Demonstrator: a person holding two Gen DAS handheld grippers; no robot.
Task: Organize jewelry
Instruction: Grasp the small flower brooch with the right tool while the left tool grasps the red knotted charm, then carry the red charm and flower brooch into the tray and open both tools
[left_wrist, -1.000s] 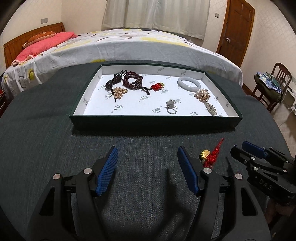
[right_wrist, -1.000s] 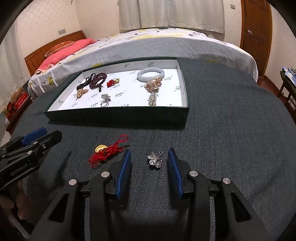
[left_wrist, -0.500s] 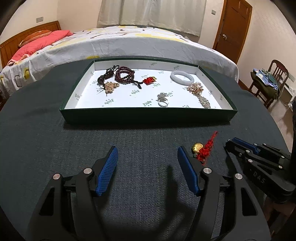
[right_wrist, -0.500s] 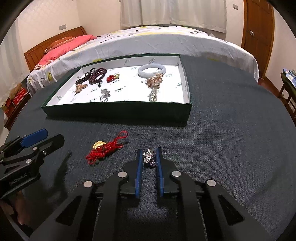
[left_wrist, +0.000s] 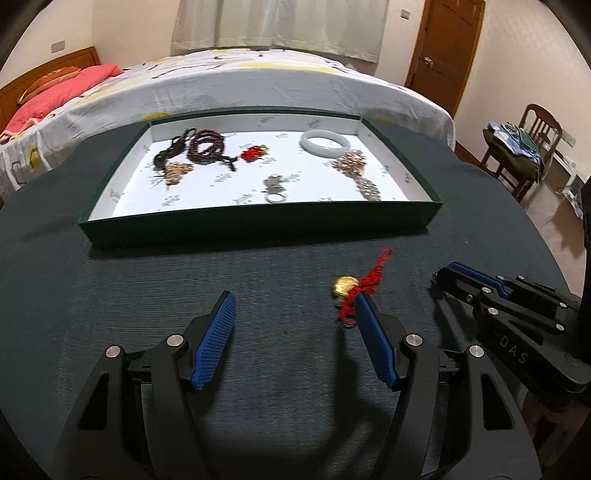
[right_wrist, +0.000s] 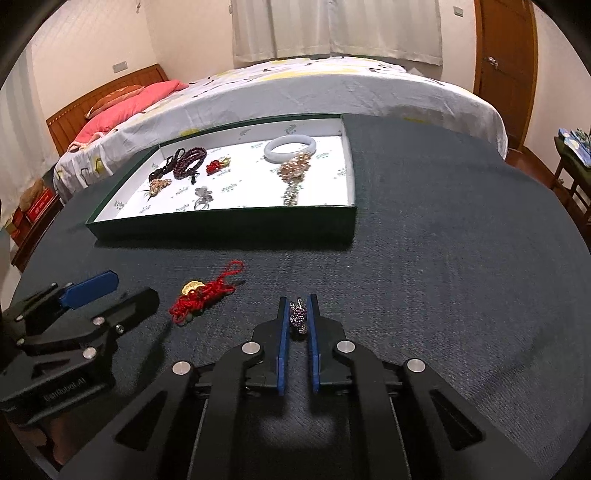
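Observation:
A green tray with a white lining (left_wrist: 258, 225) (right_wrist: 221, 225) sits on the dark table and holds a white bangle (right_wrist: 290, 147), dark beads (right_wrist: 186, 166), a ring (right_wrist: 202, 199) and other pieces. My right gripper (right_wrist: 298, 308) is shut on a small flower brooch (right_wrist: 298, 317); it also shows in the left wrist view (left_wrist: 465, 284). A red knotted cord with a gold charm (left_wrist: 354, 288) (right_wrist: 205, 295) lies on the table, touching the right fingertip of my open left gripper (left_wrist: 295, 306), which also shows in the right wrist view (right_wrist: 107, 291).
A bed (right_wrist: 314, 88) stands behind the table. A wooden door (left_wrist: 447, 48) and a chair with clothes (left_wrist: 524, 147) are at the right. The table's round edge curves near both sides.
My right gripper closed on the flower brooch and lifted it a little. My left gripper moved right, so the red cord is now at its right fingertip.

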